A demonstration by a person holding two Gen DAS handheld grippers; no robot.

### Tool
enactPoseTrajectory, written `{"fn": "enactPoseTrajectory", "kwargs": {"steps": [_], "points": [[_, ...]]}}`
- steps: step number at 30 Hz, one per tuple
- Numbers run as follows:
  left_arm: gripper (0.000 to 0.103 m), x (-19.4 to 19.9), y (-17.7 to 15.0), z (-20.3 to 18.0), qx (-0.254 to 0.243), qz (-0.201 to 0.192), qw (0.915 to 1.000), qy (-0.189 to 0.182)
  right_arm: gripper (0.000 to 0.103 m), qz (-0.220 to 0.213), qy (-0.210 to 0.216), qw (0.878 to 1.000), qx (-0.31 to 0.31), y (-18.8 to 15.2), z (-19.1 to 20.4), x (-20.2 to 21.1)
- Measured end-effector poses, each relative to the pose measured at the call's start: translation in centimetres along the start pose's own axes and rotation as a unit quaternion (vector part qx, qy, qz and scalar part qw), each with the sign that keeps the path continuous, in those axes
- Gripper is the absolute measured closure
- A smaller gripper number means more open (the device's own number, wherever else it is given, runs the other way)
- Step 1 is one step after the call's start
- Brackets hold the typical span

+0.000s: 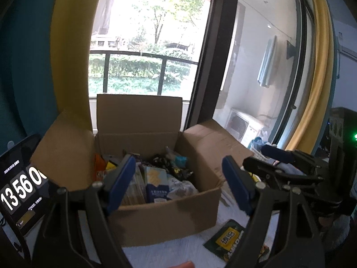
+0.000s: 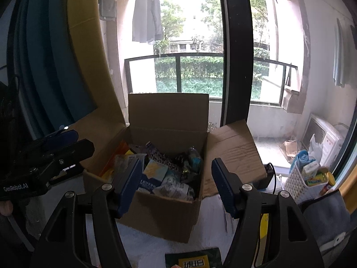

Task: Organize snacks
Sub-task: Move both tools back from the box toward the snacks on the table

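One cardboard box (image 1: pixel 160 214), four flaps up, sits just ahead of both grippers, heaped with snacks; count unclear. A blue-and-white carton (image 1: pixel 156 185) stands roughly upright inside, print unreadable. Left gripper (image 1: pixel 180 185): jaws apart, nothing between the pads. Right gripper (image 2: pixel 178 185): same, empty. One dark green packet (image 1: pixel 225 239) with a yellow label lies flat below the left gripper's right finger, characters illegible. Clock screen (image 1: pixel 20 192) left of it reads "13 56". Left gripper body reads "GenRobot.AI". One white basket (image 2: pixel 299 178) to the right.
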State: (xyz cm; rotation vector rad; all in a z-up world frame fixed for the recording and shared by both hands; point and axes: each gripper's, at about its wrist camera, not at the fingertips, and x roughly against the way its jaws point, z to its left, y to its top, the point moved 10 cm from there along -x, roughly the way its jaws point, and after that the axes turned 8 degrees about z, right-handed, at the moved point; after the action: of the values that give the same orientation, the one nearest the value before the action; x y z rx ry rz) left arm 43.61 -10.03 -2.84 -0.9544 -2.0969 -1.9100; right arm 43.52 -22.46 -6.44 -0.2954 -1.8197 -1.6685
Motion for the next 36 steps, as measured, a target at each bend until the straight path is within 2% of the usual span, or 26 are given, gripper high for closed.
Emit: {"fn": "enactPoseTrajectory", "kwargs": {"steps": [12, 20, 29, 36], "points": [[0.022, 1.4, -4.7, -2.6, -0.037, 0.039, 0.9986, 0.003, 0.035, 0.023, 0.013, 0.999, -0.025, -5.3, -1.1, 2.1], [0.022, 1.4, -9.6, -3.1, -0.042, 0.082, 0.9957, 0.007, 0.035, 0.049, 0.02, 0.998, -0.031, -10.2, -1.4, 3.5], [0.022, 1.9, -14.9, -2.8, -0.028, 0.122, 0.9921, 0.007, 0.035, 0.084, 0.036, 0.996, -0.022, -15.5, -0.2, 4.7], [0.022, 2.0, -19.6, -1.9, -0.007, 0.16, 0.987, 0.012, 0.035, 0.11, 0.059, 0.992, -0.038, -19.1, 1.0, 4.6]]}}
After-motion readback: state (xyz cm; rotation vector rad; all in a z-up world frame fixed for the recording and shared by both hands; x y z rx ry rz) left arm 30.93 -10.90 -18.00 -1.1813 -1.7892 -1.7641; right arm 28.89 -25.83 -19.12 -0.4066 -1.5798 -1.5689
